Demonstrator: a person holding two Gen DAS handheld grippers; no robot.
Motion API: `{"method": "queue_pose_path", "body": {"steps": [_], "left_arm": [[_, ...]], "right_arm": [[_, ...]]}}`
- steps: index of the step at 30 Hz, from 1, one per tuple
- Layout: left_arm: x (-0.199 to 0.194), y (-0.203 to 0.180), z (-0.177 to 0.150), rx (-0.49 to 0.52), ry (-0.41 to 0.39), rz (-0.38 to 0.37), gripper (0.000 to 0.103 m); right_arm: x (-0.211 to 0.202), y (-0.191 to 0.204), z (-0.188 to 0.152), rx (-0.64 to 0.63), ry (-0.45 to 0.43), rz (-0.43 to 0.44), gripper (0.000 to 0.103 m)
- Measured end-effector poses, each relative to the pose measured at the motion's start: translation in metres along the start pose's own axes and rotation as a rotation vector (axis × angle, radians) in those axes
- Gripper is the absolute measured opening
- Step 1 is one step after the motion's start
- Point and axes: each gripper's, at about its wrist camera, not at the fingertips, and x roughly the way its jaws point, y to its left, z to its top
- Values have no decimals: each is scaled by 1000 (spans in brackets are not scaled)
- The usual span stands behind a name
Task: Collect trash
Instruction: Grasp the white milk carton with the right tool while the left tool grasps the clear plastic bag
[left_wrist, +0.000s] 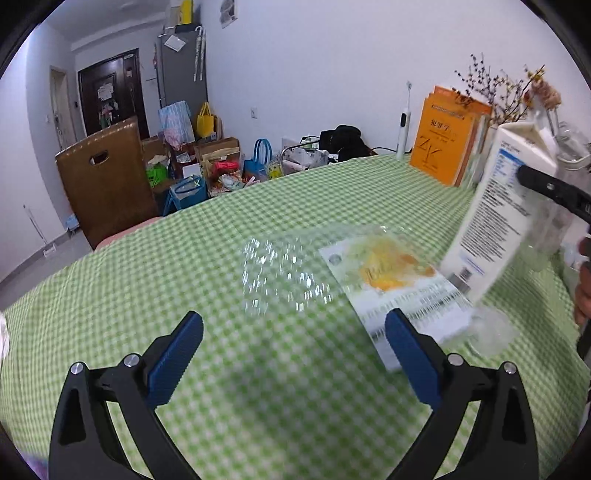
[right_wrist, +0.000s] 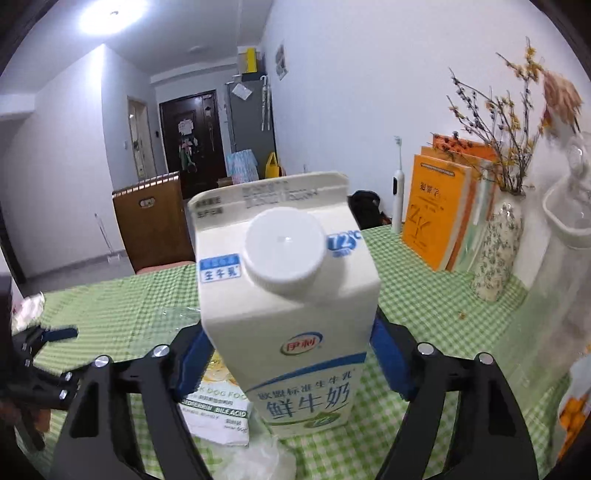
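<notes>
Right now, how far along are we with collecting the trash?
Early, it seems. No bin or bagged trash shows, so nothing looks done yet. In hand: the right hand-held gripper is shut on the milk carton, which is tilted. Left: the left hand-held gripper is open and empty above the dog food packet and clear plastic wrap on the tablecloth.

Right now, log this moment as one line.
right gripper: shut on milk carton, tilted | left gripper: open, empty | dog food packet: on table

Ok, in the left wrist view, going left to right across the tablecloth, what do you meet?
Crumpled clear plastic → flat printed pouch → tilted milk carton gripped by the right gripper.
</notes>
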Motion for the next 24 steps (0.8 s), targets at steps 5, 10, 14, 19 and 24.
{"method": "queue_pose_path", "body": {"steps": [5, 10, 14, 19, 24], "left_arm": [[59, -13, 22, 74, 69, -43, 96], [105, -26, 40, -14, 159, -89, 96], [145, -20, 40, -164, 264, -58, 76], [124, -17, 39, -252, 243, -46, 0], [56, -23, 47, -215, 99, -87, 0]], "right_arm": [[-30, -2, -1, -38, -27, -72, 73], [-85, -21, -3, -30, -90, -73, 73], [-120, -24, -13, -63, -102, -85, 73], [-152, -27, -28, -100, -103, -104, 73], [-171, -39, -37, -80, -97, -133, 73]]}}
